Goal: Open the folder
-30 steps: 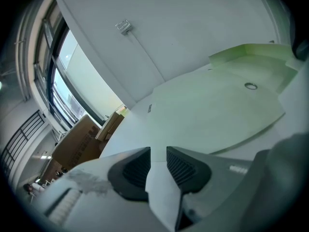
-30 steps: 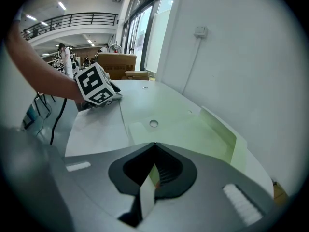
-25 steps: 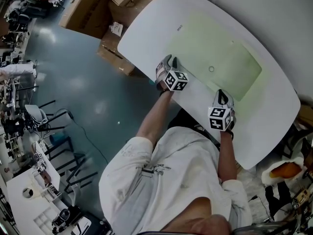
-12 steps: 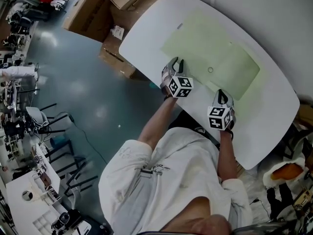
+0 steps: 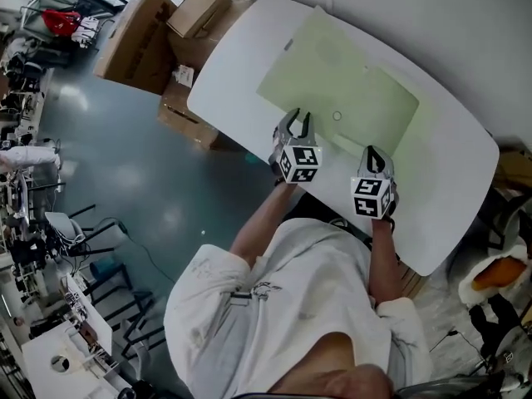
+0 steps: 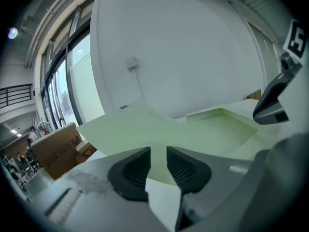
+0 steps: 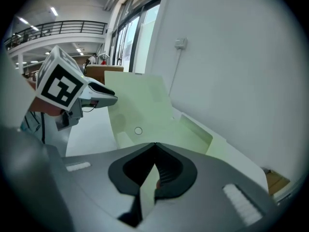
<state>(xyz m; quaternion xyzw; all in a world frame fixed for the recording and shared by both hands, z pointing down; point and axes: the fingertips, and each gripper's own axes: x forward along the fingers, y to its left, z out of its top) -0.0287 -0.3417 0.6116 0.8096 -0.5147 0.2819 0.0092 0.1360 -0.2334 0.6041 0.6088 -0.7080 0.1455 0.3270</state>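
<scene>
A pale green folder (image 5: 378,98) lies on the white table (image 5: 453,198). Its cover (image 5: 303,52) stands raised off the lower leaf. My left gripper (image 5: 297,120) is at the cover's near edge and shut on it; the sheet (image 6: 140,132) runs into the narrow gap of that gripper (image 6: 158,152). My right gripper (image 5: 373,153) sits at the folder's near edge, to the right. Its tips meet (image 7: 155,145) with a pale sheet pinched behind them. The right gripper view shows the lifted cover (image 7: 137,103), a round snap (image 7: 138,130) and the inner pocket (image 7: 193,134).
Cardboard boxes (image 5: 141,27) stand on the floor past the table's left end, one more (image 5: 184,102) under its edge. A white wall (image 6: 183,52) with a small socket runs behind the table. Bags and an orange item (image 5: 490,288) lie at the right.
The left gripper has risen and shifted right, and the folder's cover has come up from flat to a raised sheet. The right gripper has lifted slightly.
</scene>
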